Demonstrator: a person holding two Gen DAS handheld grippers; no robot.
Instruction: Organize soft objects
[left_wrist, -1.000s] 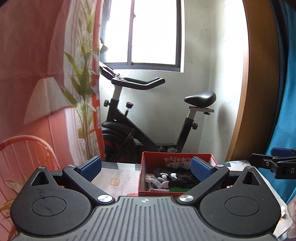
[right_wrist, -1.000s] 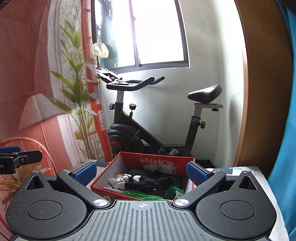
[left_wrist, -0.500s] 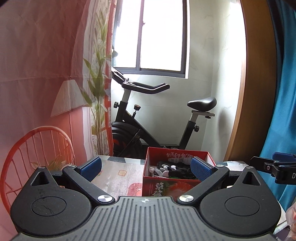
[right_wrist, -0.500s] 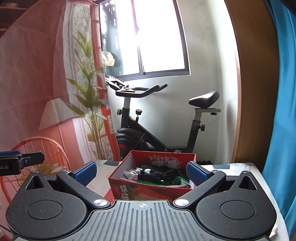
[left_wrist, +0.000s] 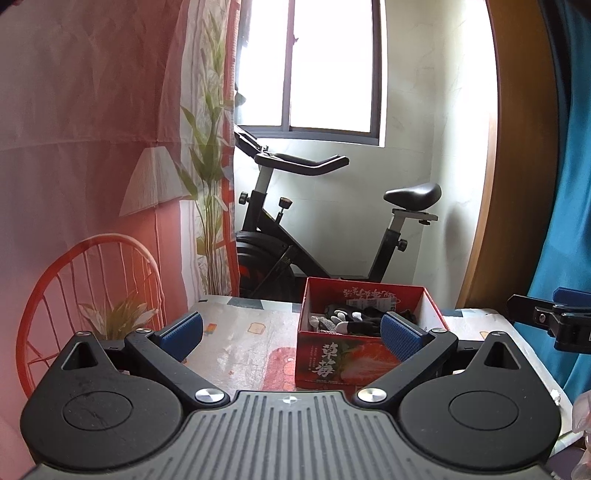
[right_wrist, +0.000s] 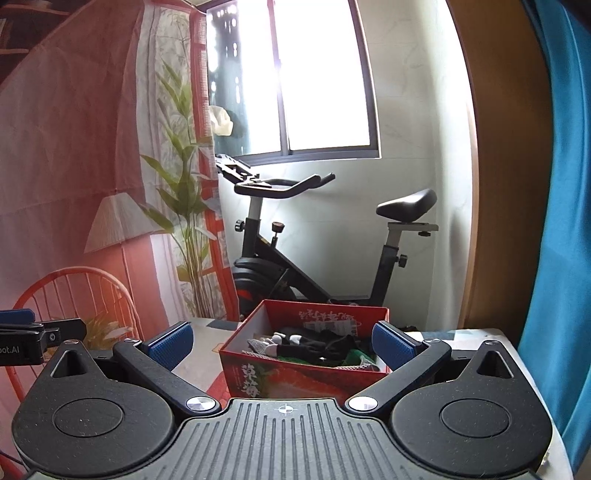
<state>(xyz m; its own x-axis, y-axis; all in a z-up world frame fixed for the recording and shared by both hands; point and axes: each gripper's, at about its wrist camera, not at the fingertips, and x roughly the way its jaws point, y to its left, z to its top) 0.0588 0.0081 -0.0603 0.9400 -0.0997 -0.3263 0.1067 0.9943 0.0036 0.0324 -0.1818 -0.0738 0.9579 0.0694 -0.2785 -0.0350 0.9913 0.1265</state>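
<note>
Claws (left_wrist: 291, 334) two; box (left_wrist: 354, 363) one

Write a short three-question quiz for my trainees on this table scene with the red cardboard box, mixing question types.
1. True or false: the left gripper is shut on a glove.
2. Multiple choice: the black and white gloves lie A) on the patterned tablecloth B) inside the red cardboard box C) on the black exercise bike.
3. Fill in: the right gripper has its jaws ____.

Key: 1 false; 2 B; 3 open.
</note>
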